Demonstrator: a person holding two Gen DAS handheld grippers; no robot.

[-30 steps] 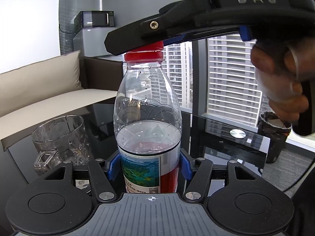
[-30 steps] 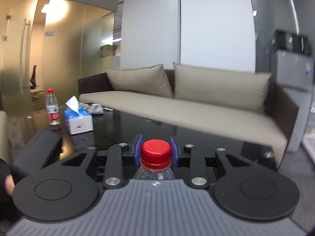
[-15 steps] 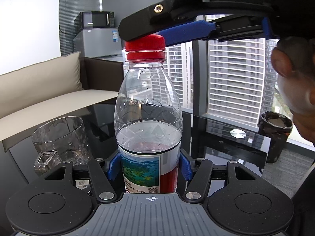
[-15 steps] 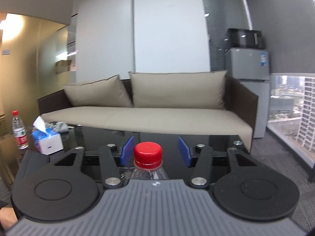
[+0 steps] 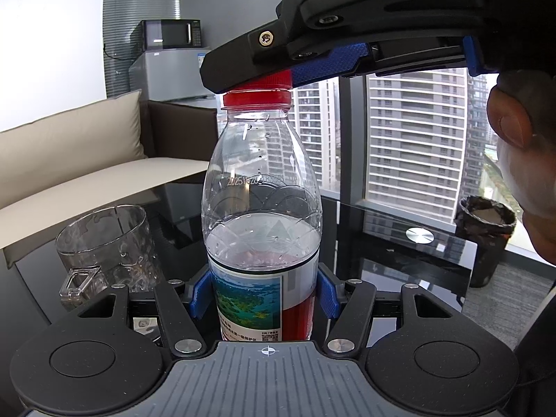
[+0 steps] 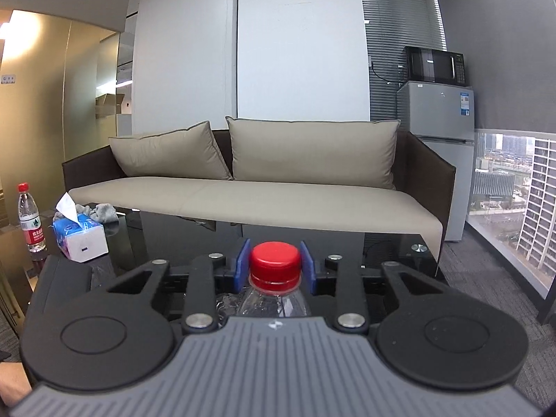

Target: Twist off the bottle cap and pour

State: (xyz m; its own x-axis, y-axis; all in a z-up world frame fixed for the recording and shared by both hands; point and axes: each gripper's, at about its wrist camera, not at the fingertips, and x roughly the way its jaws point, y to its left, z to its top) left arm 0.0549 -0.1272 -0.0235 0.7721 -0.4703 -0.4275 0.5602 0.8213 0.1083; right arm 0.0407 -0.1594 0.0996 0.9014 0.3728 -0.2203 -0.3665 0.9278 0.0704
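A clear plastic bottle [image 5: 262, 187] with a picture label, partly filled, stands upright on the black glass table [image 5: 399, 243]. My left gripper [image 5: 264, 295] is shut on the bottle's lower body. Its red cap [image 6: 275, 263] sits between the blue pads of my right gripper [image 6: 275, 263], which is shut on it from above; in the left wrist view that gripper [image 5: 295, 73] covers the cap's top [image 5: 257, 95]. A clear glass mug [image 5: 104, 243] stands on the table left of the bottle.
A beige sofa [image 6: 260, 187] runs behind the table. A tissue box [image 6: 81, 234] and a second bottle [image 6: 30, 222] stand at the table's far left. A fridge with a microwave [image 6: 438, 114] and a black bin [image 5: 484, 239] stand near the window.
My right gripper was shut on the cap, opened and swung round to the right, and has now closed on the cap again. The left gripper and bottle have stayed still.
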